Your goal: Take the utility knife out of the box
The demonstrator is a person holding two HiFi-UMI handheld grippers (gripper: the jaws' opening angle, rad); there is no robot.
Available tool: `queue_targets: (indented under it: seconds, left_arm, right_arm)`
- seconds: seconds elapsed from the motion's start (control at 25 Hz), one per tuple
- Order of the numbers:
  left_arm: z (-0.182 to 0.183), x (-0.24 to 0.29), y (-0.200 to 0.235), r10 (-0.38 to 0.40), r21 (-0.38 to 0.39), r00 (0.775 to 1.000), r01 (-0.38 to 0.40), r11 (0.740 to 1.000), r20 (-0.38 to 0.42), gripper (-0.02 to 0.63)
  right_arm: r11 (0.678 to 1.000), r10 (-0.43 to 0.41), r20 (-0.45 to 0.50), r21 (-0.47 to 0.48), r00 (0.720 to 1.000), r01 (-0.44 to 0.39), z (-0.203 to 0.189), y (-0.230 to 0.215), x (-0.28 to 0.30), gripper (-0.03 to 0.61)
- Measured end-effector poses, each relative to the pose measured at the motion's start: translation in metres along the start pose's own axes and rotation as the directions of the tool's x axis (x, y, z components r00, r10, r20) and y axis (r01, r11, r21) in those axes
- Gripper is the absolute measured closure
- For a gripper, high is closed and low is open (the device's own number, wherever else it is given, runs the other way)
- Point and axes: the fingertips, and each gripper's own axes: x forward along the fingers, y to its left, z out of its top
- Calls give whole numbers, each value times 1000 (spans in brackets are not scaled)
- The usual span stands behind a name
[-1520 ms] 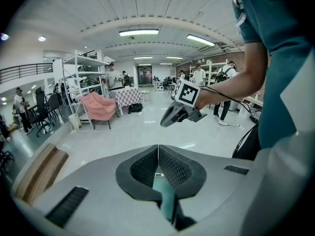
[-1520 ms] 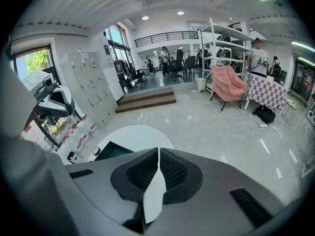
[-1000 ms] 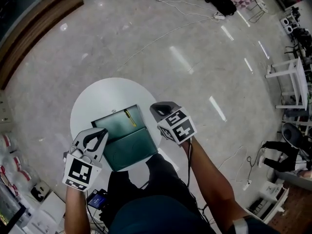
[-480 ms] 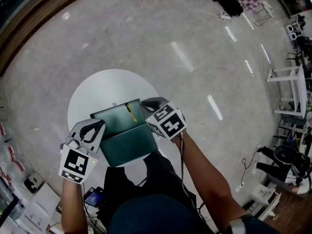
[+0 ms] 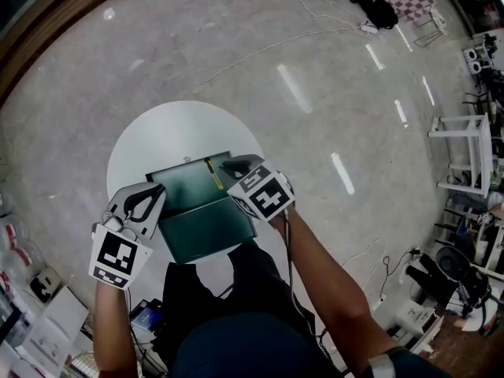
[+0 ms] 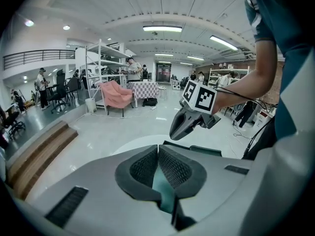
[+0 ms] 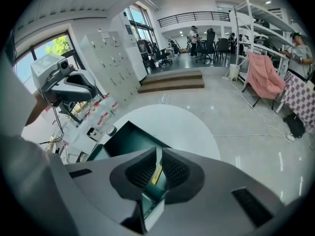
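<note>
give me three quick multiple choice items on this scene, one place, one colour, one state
1. Where does the utility knife lie?
A) on the floor
B) inside the box
C) clamped in a gripper

2. What colour is the box?
A) red
B) white
C) dark green

3. How does the box stand?
A) open
B) shut
C) upside down

Answers:
1 B, its yellow body lies along the box's right side in the head view.
2 C, the walls and the lid are dark green.
3 A, the lid lies folded back and the inside shows.
</note>
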Motion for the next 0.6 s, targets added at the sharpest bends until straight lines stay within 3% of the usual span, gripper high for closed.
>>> queue_targets:
  seconds: [0.28, 0.32, 0.36, 0.6]
  left_arm:
    - [-25, -5, 7, 17, -27, 1000, -16, 999, 17, 592]
    - [-28, -7, 8, 19, -32, 1000, -18, 999, 19, 593]
    - [-31, -10, 8, 21, -37, 1000, -21, 999, 21, 592]
    - [-48, -23, 13, 38, -58, 999, -36, 998, 33, 592]
  right_arm:
    - [1000, 13, -90, -14, 996, -14, -13, 15, 30, 534]
    - [1000, 14, -110, -15, 994, -16, -16, 19, 34, 502]
    - [1000, 16, -131, -15, 991, -18, -18, 23, 37, 429]
    - [997, -44, -250, -74, 967, 26, -28, 35, 59, 416]
